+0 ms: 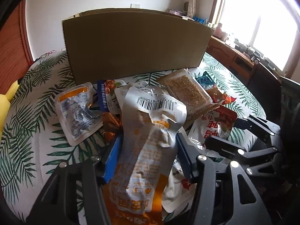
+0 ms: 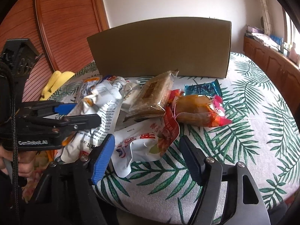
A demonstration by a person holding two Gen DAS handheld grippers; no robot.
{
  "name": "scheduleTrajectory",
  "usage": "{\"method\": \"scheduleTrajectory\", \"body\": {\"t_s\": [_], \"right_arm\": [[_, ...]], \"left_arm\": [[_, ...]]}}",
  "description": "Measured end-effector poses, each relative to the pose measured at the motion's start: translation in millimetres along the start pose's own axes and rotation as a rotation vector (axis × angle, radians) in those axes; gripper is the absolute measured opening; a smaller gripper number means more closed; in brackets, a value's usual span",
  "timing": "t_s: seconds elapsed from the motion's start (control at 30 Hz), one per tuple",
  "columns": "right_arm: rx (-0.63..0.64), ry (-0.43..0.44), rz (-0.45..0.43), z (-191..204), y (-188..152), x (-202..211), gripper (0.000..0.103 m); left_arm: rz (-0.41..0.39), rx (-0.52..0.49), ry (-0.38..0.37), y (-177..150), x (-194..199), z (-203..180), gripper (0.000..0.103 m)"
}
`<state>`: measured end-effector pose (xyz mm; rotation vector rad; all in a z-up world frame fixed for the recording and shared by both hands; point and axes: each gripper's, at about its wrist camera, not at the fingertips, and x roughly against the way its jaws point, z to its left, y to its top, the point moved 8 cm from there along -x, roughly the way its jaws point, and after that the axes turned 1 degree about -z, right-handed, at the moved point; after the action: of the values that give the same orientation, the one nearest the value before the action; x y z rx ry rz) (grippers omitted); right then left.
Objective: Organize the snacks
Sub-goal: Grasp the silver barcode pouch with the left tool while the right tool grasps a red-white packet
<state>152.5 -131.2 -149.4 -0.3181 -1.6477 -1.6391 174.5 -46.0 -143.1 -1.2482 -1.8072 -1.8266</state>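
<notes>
My left gripper (image 1: 148,150) pinches the silver-orange snack pouch (image 1: 150,131) atop the snack pile on the leaf-print cloth (image 2: 243,131) in front of the cardboard box (image 1: 135,43), w/ right gripper (image 2: 146,155) spread around a white-red packet (image 2: 142,142), pads not touching.

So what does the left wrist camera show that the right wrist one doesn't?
Only the left view: the barcode on the silver pouch between the left gripper jaws, and the bright window. Only the right view: the yellow toy, a hand on the left gripper's handle, and the right gripper open around the white pouch. Both: the cardboard box, sesame bar, blue packet and leaf-print cloth.
</notes>
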Motion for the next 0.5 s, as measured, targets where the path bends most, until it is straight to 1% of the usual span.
{"method": "scheduleTrajectory", "body": {"t_s": [0.07, 0.17, 0.27, 0.3, 0.33, 0.43, 0.5], "right_arm": [[-0.003, 0.0, -0.001, 0, 1, -1, 0.07], [-0.007, 0.008, -0.003, 1, 4, -3, 0.066], [0.012, -0.012, -0.006, 2, 3, -4, 0.054], [0.019, -0.017, -0.01, 2, 3, -4, 0.047], [0.025, -0.027, -0.013, 2, 2, -4, 0.043], [0.003, -0.012, -0.018, -3, 2, -1, 0.037], [-0.009, -0.007, -0.018, -7, 2, 1, 0.035]], "left_arm": [[-0.009, 0.008, -0.008, 0, 4, 3, 0.056], [-0.018, 0.016, 0.003, 1, 7, 7, 0.056], [-0.034, 0.031, 0.011, 0, 13, 13, 0.056], [-0.041, 0.034, 0.016, 0, 14, 15, 0.056], [-0.045, 0.036, 0.018, 0, 16, 15, 0.056], [-0.055, 0.04, 0.02, 0, 20, 18, 0.056], [-0.063, 0.042, 0.019, 0, 22, 19, 0.056]]}}
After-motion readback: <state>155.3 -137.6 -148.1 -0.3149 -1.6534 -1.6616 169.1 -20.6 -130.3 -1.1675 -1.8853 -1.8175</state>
